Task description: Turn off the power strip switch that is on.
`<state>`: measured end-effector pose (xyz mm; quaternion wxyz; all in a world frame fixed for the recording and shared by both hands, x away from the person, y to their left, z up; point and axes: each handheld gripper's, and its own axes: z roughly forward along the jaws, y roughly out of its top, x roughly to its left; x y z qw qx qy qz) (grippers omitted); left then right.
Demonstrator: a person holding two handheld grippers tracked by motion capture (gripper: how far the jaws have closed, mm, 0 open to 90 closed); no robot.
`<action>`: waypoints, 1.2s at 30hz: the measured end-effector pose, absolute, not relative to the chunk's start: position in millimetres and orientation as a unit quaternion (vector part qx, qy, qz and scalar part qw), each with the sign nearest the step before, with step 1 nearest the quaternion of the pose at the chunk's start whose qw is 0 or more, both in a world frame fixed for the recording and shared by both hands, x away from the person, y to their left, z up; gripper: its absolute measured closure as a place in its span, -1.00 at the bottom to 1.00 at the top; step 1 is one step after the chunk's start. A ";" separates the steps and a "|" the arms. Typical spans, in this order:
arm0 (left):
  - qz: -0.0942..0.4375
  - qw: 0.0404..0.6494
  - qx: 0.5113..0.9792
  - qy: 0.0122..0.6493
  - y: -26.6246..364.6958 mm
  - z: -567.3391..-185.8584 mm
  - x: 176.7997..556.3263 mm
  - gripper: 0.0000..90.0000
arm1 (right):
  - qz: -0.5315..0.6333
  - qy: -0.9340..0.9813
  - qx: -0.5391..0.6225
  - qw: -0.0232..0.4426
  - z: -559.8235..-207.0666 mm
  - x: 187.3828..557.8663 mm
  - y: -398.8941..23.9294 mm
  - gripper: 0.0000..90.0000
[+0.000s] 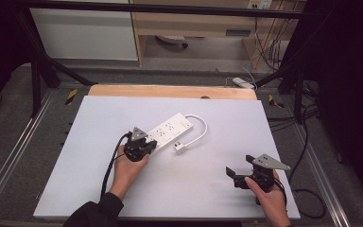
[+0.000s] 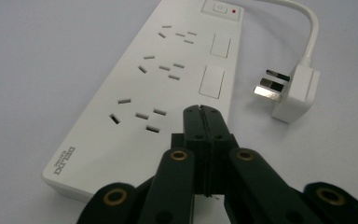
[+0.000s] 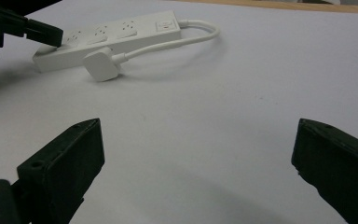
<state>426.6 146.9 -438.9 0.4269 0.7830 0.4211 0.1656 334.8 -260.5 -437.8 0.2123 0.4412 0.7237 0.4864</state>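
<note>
Where the white tabletop (image 1: 123, 198) carries the work, a white power strip (image 1: 168, 130) lies near its centre, its long axis running from 8 o'clock to 2 o'clock in the high view. Its cord (image 1: 201, 130) loops out from the 2 o'clock end and curls back to a white plug (image 1: 180, 148), which rests on the tabletop just beside the strip, at 5 o'clock from its middle. In the left gripper view the plug's pins point toward the strip without touching it.

Left gripper (image 1: 144, 145): jaws pressed together, nothing between them, tips poised over the strip's 8 o'clock end; whether they touch the casing cannot be told.

Right gripper (image 1: 238, 175): jaws spread wide and empty, low over bare tabletop, well apart from the strip, at 4 o'clock from it.
</note>
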 end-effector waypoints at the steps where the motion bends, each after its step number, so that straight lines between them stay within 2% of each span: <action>1: 0.165 0.427 0.783 0.421 147.1 -439.0 426.7 1.00 | 0.486 0.724 0.441 0.212 -437.8 334.8 -260.4 -0.94; 36: 0.176 0.440 0.780 0.408 144.1 -437.8 429.4 1.00 | 0.487 0.721 0.443 0.214 -437.4 334.8 -261.2 -0.94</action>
